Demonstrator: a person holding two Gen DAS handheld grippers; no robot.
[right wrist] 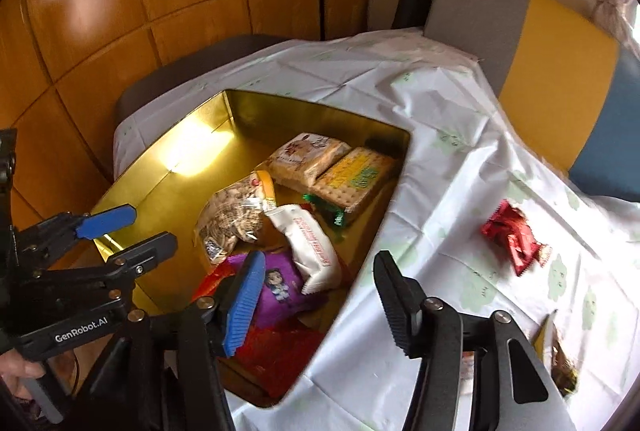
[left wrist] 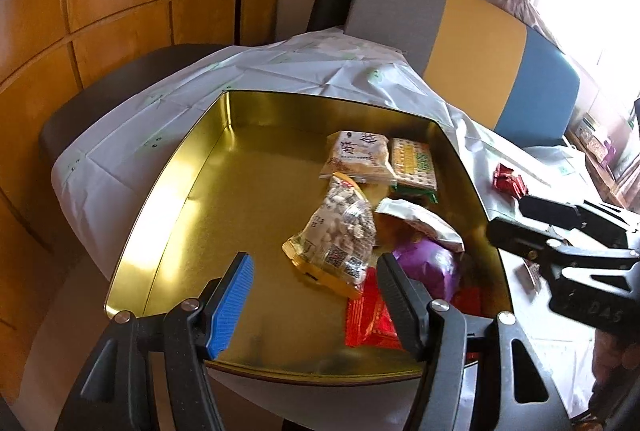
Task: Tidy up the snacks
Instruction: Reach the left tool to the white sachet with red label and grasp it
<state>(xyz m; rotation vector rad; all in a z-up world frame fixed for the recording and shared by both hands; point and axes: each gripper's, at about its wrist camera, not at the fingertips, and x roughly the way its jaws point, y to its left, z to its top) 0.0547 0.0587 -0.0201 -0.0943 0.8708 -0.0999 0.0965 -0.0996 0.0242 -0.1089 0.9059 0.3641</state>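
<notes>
A gold tin (left wrist: 168, 191) (right wrist: 160, 191) on the white tablecloth holds several snack packs: a peanut bag (left wrist: 340, 231), a white packet (right wrist: 312, 247), a purple packet (right wrist: 280, 287), a red packet (left wrist: 368, 315) and two cracker packs (right wrist: 348, 175). My left gripper (left wrist: 316, 295) hovers open over the tin's near side, above the peanut bag and red packet, gripping nothing. My right gripper (right wrist: 320, 295) stands open over the tin's right rim, with nothing between its fingers. A red wrapped snack (right wrist: 512, 235) (left wrist: 508, 183) lies on the cloth to the right of the tin.
Another dark and yellow snack (right wrist: 560, 359) lies at the cloth's near right. A grey, yellow and blue chair back (left wrist: 472, 43) stands behind the table, and wooden wall panels (left wrist: 100, 11) rise on the left. The cloth (right wrist: 440, 111) is creased.
</notes>
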